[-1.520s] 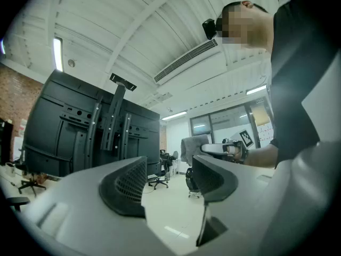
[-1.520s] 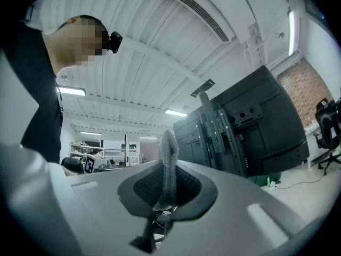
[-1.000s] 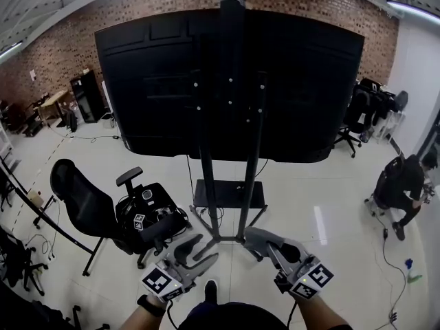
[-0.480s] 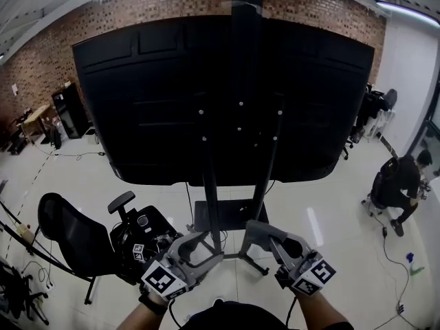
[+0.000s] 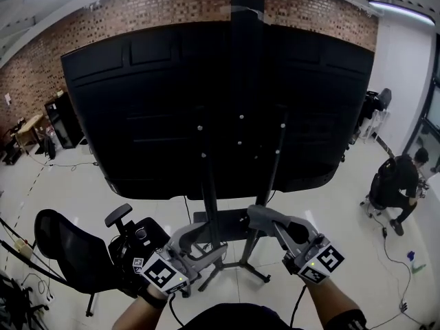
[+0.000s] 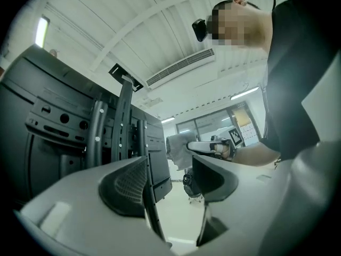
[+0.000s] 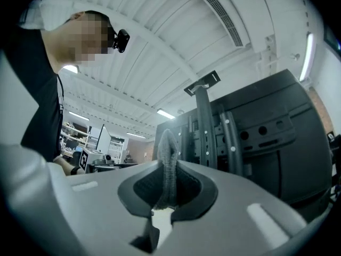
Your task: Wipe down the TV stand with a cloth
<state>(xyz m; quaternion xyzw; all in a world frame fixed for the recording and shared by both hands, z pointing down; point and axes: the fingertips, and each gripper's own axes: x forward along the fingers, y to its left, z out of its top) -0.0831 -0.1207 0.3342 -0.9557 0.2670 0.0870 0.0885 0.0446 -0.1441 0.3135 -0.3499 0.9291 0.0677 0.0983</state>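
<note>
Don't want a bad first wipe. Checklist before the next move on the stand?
1. Cloth gripped: ok, right gripper jaws shut on it.
2. Left gripper free: ok, jaws apart, nothing between.
3. Stand in front: ok, its poles rise just ahead of both grippers.
4. Cloth touching stand: cannot tell, the views overlap them.
5. Chair clear of the stand: ok, it sits off to the left.
</note>
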